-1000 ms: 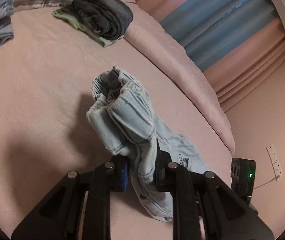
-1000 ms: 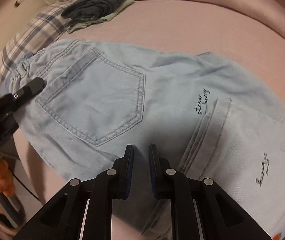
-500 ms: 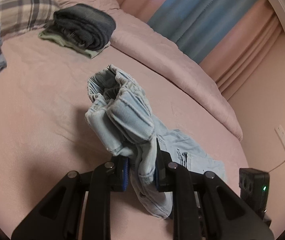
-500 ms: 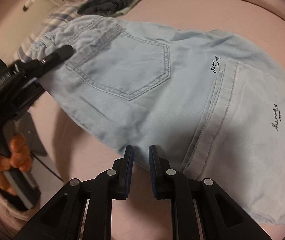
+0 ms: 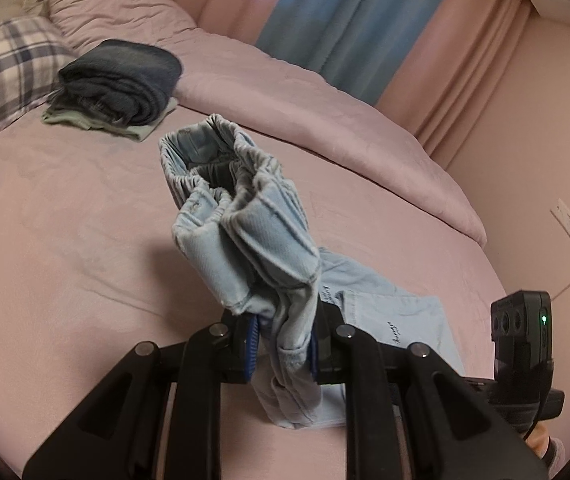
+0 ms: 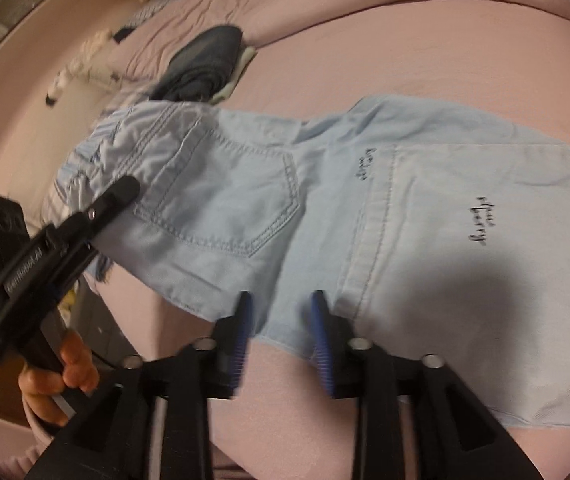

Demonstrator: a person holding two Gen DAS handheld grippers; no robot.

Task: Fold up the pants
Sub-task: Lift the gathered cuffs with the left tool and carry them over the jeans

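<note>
Light blue pants lie across the pink bed, waist end at the left, legs running right with the hem folded over. Left tool is clamped on the bunched waistband, holding it raised off the sheet; same tool shows at the waist in the right view, a hand on its handle. Right tool has just been opening; its jaws stand apart, pads not pressing, straddling the near edge of the pants. Folded dark clothes sit far left, plaid pillow beside them.
</note>
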